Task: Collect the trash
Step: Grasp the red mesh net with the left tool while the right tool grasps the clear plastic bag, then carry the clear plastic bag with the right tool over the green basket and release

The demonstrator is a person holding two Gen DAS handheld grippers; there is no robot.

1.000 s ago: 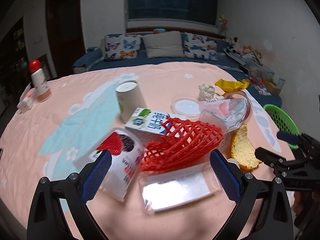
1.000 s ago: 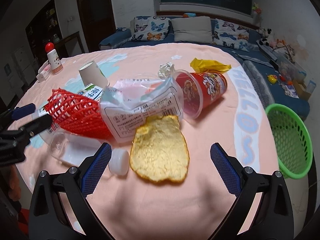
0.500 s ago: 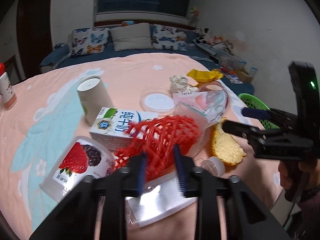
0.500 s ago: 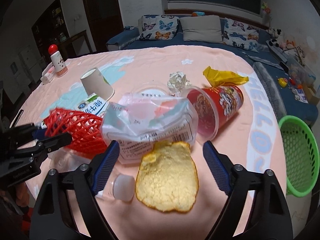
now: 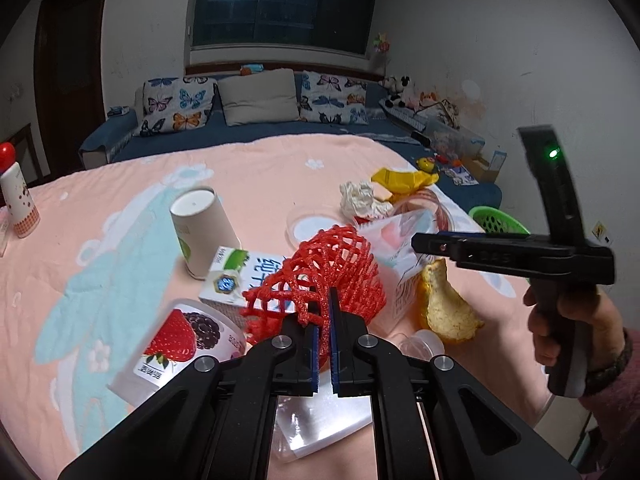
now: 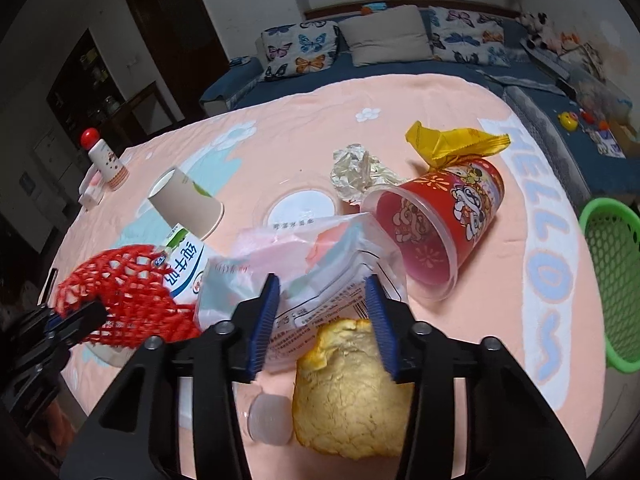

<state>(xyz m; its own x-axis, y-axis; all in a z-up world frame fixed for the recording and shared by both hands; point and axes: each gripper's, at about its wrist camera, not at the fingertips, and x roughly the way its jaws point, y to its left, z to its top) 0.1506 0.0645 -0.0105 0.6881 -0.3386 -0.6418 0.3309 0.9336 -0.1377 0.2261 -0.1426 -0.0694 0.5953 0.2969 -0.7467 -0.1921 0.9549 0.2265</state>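
My left gripper (image 5: 324, 322) is shut on the near edge of a red foam net (image 5: 334, 264), which stands pulled up over a milk carton (image 5: 244, 276). The right wrist view shows the same red net (image 6: 120, 292) at the left. My right gripper (image 6: 322, 286) hangs over a crumpled clear plastic bag (image 6: 316, 252) with its jaws closing. The bag lies between the blue pads, which do not visibly press it. An orange peel (image 6: 352, 392) lies just below that gripper. In the left wrist view a hand holds the right gripper (image 5: 418, 240) side-on above the bag.
On the pink tablecloth lie a red snack cup (image 6: 448, 224), a yellow wrapper (image 6: 456, 144), crumpled foil (image 6: 356, 168), a paper cup (image 6: 188, 204), a clear lid (image 6: 302, 208) and a berry yogurt tub (image 5: 180, 344). A green basket (image 6: 612, 280) sits off the right edge.
The left jaws went from wide open to shut on the red net and pulled its edge up. The right gripper moved forward over the plastic bag and its jaws narrowed.
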